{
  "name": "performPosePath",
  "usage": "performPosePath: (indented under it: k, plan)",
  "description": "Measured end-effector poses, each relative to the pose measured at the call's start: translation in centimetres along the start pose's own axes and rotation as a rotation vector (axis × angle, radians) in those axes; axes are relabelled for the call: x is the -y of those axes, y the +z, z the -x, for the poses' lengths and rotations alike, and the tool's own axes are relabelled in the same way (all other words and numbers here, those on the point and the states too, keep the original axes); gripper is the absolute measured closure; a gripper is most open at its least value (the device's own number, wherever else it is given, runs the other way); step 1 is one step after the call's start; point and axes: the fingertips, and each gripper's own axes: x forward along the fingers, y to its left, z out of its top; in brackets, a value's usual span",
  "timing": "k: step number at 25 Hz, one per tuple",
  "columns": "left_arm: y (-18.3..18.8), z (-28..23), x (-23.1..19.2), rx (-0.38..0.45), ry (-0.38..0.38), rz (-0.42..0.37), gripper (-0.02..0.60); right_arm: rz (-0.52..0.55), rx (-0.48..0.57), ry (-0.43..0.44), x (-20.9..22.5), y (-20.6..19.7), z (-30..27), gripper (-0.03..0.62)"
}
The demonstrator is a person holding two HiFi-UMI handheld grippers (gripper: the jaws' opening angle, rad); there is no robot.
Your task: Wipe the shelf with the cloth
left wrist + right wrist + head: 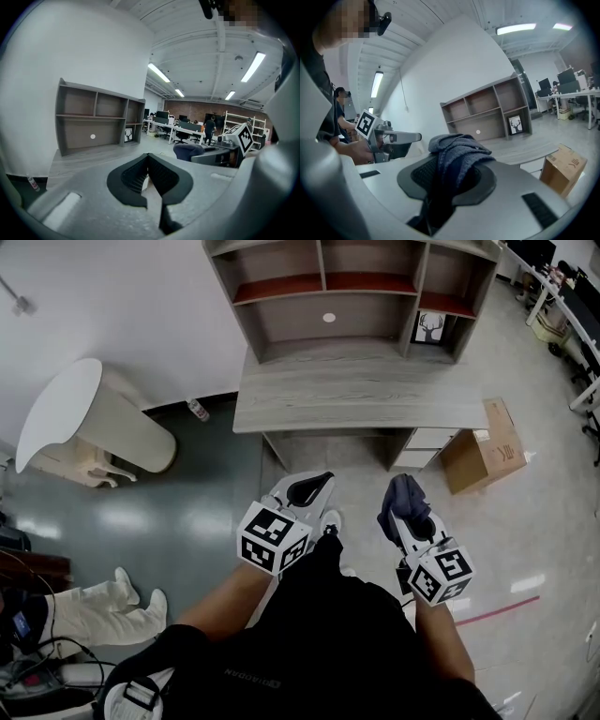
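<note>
A grey wooden shelf unit (356, 296) with open compartments stands on a grey desk (361, 395) against the white wall; it also shows in the left gripper view (96, 122) and the right gripper view (487, 115). My right gripper (401, 495) is shut on a dark blue cloth (398, 498), which bunches up over the jaws (457, 154). My left gripper (307, 489) is shut with nothing in it, its black pads (161, 176) touching. Both grippers hang in front of my body, well short of the desk.
A framed deer picture (433, 329) stands in the shelf's lower right compartment. A cardboard box (483, 451) sits on the floor right of the desk. A white chair (89, 427) is at left, with a small bottle (197, 410) by the wall. Office desks and people fill the far room.
</note>
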Motion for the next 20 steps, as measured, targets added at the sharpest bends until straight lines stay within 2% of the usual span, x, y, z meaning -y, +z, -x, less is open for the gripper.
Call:
performPosePath:
  k: [10,20]
  plan:
    - [1.7,-5.3,-4.0,-0.023,-0.009,0.013,0.574,-0.022,-0.034,-0.001,3.8,1.5,-4.5,0.502]
    - [3.5,-9.7,-10.0,-0.045,0.004,0.034,0.574,-0.024,-0.052,0.010,7.4,4.6,-11.3,0.502]
